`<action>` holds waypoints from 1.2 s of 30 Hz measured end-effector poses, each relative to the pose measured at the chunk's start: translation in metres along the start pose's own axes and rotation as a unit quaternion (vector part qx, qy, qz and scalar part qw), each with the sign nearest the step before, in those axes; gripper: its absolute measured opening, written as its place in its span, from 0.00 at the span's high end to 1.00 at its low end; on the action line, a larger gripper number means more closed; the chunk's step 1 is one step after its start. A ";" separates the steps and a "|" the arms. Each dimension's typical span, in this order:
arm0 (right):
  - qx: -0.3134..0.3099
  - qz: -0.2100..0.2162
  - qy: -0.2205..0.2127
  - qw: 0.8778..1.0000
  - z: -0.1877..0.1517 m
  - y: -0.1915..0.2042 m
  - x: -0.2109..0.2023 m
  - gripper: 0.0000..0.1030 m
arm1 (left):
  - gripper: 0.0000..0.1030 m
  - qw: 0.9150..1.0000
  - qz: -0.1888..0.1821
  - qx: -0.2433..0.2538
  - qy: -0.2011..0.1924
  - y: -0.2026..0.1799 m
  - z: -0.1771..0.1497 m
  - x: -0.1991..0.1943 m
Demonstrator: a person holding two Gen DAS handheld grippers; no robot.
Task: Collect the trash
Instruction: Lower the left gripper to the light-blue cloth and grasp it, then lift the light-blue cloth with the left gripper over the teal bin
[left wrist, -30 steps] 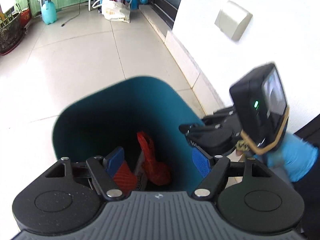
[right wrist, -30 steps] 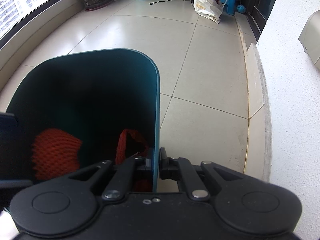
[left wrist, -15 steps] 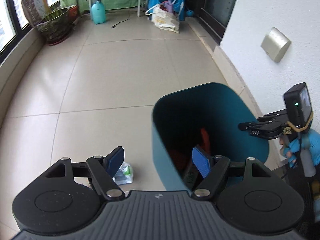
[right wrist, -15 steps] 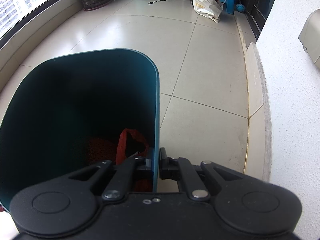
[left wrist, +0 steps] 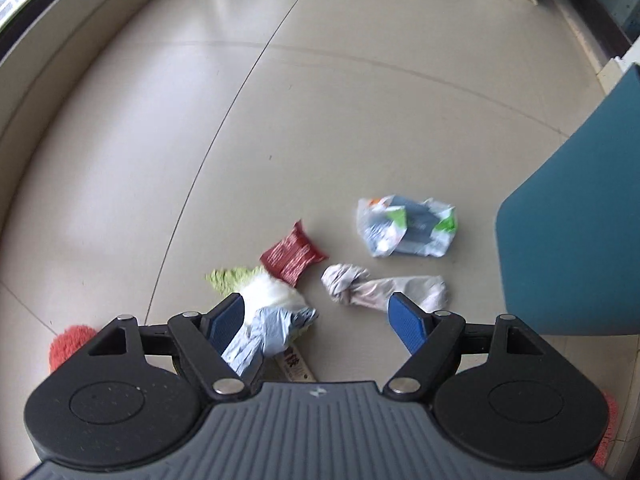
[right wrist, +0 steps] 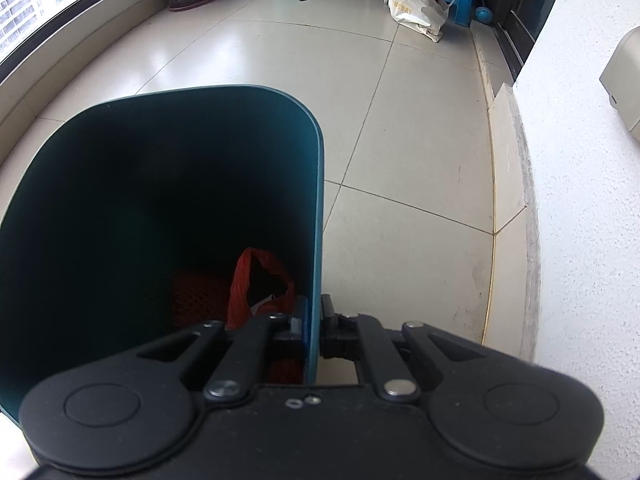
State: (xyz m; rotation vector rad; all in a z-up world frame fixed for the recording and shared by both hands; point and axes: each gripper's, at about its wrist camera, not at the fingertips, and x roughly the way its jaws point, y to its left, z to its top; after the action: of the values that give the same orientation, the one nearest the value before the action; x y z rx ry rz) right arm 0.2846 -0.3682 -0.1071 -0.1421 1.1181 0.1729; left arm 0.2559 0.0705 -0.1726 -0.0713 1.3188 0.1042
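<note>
**Left Tongs Swing From Bin to Scattered Litter**

The left gripper [left wrist: 316, 316], jaws spread and empty, points steeply down at trash on the tiled floor [left wrist: 320, 100]. Just ahead of its right finger lies a knotted white wrapper [left wrist: 380, 288], long axis running left to right, knot toward the left. Beyond it sits a crumpled clear bag [left wrist: 406, 226]; a red packet [left wrist: 292, 256] lies ahead of the left finger, and a blue-and-white wad [left wrist: 272, 316] rests against that finger's inner side. A second ago these tongs hung over the teal bin [left wrist: 576, 232], now off to their right. The right gripper [right wrist: 314, 330], unmoved, pinches the bin's rim wall, red trash [right wrist: 256, 284] inside.
</note>
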 end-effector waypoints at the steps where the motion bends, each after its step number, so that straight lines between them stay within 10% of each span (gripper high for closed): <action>1: -0.001 -0.001 0.002 1.000 0.000 0.001 0.001 0.96 | 0.24 1.000 -0.003 -0.007 0.013 0.006 -0.004 0.011; 18: -0.016 -0.017 0.022 0.999 0.007 0.011 0.015 0.95 | 0.25 0.996 0.028 -0.030 0.078 0.041 -0.042 0.111; 25: -0.020 -0.021 0.027 0.999 0.009 0.014 0.020 0.95 | 0.64 0.995 0.042 -0.034 0.083 0.045 -0.041 0.122; 36: -0.015 -0.018 0.022 0.999 0.007 0.013 0.021 0.95 | 0.73 0.996 0.061 -0.026 0.065 0.041 -0.035 0.085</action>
State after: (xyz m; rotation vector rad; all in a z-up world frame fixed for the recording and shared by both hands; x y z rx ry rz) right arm 0.2973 -0.3522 -0.1234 -0.1940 1.1567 0.1562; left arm 0.2389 0.1103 -0.2637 -0.0421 1.4504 0.2411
